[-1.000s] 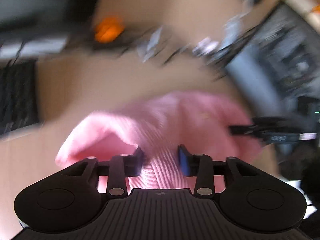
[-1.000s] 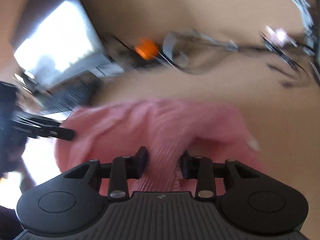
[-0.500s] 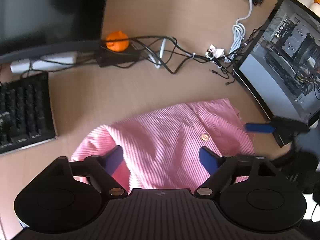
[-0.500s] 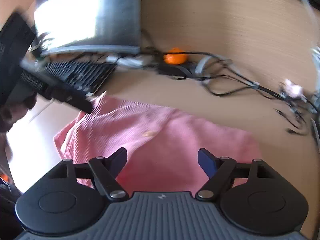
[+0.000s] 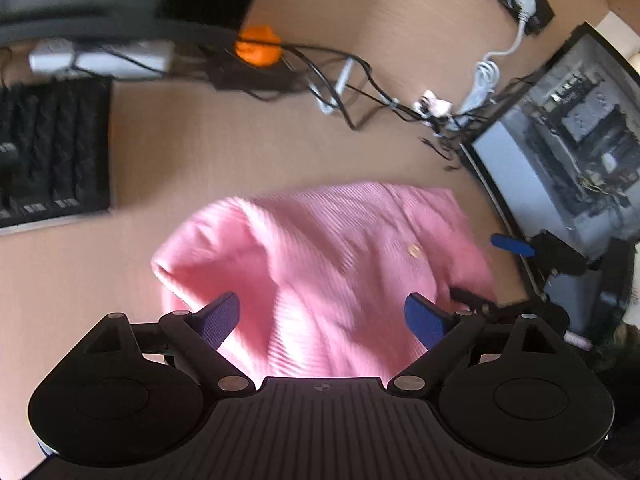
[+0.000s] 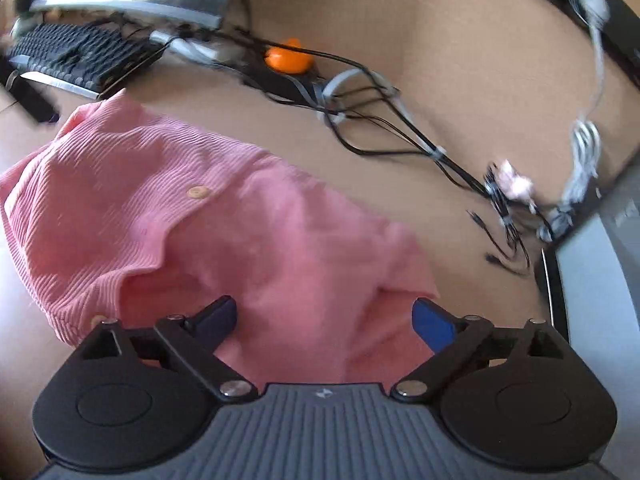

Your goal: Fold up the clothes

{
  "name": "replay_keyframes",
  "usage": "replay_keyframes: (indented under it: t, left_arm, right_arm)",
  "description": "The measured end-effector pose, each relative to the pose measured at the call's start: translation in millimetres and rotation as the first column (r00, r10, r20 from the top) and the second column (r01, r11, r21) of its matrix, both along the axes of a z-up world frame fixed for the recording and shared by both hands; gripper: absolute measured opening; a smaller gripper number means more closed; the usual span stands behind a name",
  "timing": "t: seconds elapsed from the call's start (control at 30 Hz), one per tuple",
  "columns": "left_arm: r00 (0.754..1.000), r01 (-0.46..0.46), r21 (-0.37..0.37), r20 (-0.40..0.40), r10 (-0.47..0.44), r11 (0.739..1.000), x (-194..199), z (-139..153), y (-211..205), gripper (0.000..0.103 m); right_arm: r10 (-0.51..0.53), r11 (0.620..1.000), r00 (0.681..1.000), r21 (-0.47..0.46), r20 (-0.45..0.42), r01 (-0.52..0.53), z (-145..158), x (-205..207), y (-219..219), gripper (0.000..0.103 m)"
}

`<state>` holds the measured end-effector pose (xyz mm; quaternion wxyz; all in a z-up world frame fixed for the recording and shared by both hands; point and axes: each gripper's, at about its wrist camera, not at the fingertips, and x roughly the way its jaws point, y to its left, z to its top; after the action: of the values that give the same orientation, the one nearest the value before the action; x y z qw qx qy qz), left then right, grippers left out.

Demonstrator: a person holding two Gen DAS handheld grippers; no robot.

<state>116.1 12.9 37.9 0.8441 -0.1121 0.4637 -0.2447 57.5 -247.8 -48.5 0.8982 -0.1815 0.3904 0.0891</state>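
While both spread | left gripper [image 5: 322, 316], right gripper [image 6: 324, 320] | one pink shirt [image 6: 224, 232] | two buttons

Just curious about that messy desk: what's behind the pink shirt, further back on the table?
Behind the pink shirt lies bare wooden desk, then tangled black cables, an orange object and a black keyboard. Whatever lies beneath the shirt is covered.
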Motion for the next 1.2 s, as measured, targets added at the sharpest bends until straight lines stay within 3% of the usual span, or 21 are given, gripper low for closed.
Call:
replay_keyframes:
  t: [0.17,0.27,0.43,0.5,0.57,0.63,0.7,0.8,0.93,1.0,1.07,1.2]
  left_arm:
    - [0.999,0.022,-0.044,0.041,-0.02,0.999,1,15,-8,0.091]
    - [0.997,0.036,-0.069,0.066,-0.032,0.997,2,25,-12,0.093]
    - [0.993,0.061,-0.111,0.107,-0.049,0.992,3,40,-20,0.094]
    - [0.994,0.015,-0.064,0.109,-0.008,0.998,7,40,-15,0.094]
    - [0.993,-0.039,-0.008,0.111,0.04,0.999,11,39,-8,0.094]
    - [0.995,-0.071,-0.014,0.065,0.071,0.997,15,29,-4,0.094]
    - [0.998,-0.06,-0.02,0.03,0.061,0.998,16,20,-7,0.094]
    - [1.0,-0.024,0.027,0.02,0.023,0.999,9,12,-10,0.095]
    - [0.998,-0.046,0.048,-0.028,0.047,0.998,-2,-7,8,0.095]
    - [0.997,-0.049,0.034,-0.066,0.051,0.998,-9,-18,18,0.095]
    - [0.996,-0.024,0.022,-0.084,0.026,0.999,-18,-25,20,0.095]
    - [0.999,0.041,-0.033,-0.013,-0.041,0.999,-20,-10,4,0.095]
  right_arm:
    - [-0.219,0.954,0.975,0.202,-0.024,0.22,15,-1,-66,0.097]
    - [-0.28,0.955,0.96,0.107,0.004,0.278,10,-2,-76,0.097]
    - [-0.293,0.954,0.955,-0.062,0.041,0.295,-10,-7,-67,0.102]
    - [-0.303,0.945,0.951,-0.109,0.058,0.307,-21,-7,-63,0.102]
    - [-0.313,0.943,0.947,-0.093,0.068,0.318,-25,-3,-63,0.102]
    - [-0.318,0.942,0.945,-0.089,0.077,0.324,-29,3,-62,0.102]
    - [-0.309,0.94,0.947,-0.122,0.085,0.318,-35,9,-61,0.102]
    - [-0.293,0.93,0.952,-0.204,0.093,0.306,-43,10,-63,0.103]
    - [-0.318,0.904,0.944,-0.274,0.084,0.329,-39,0,-74,0.103]
    - [-0.333,0.907,0.938,-0.237,0.097,0.347,-26,-7,-75,0.103]
    - [-0.314,0.935,0.942,-0.133,0.118,0.329,-5,-12,-70,0.103]
    - [-0.173,0.985,0.977,0.034,0.122,0.17,27,-16,-39,0.103]
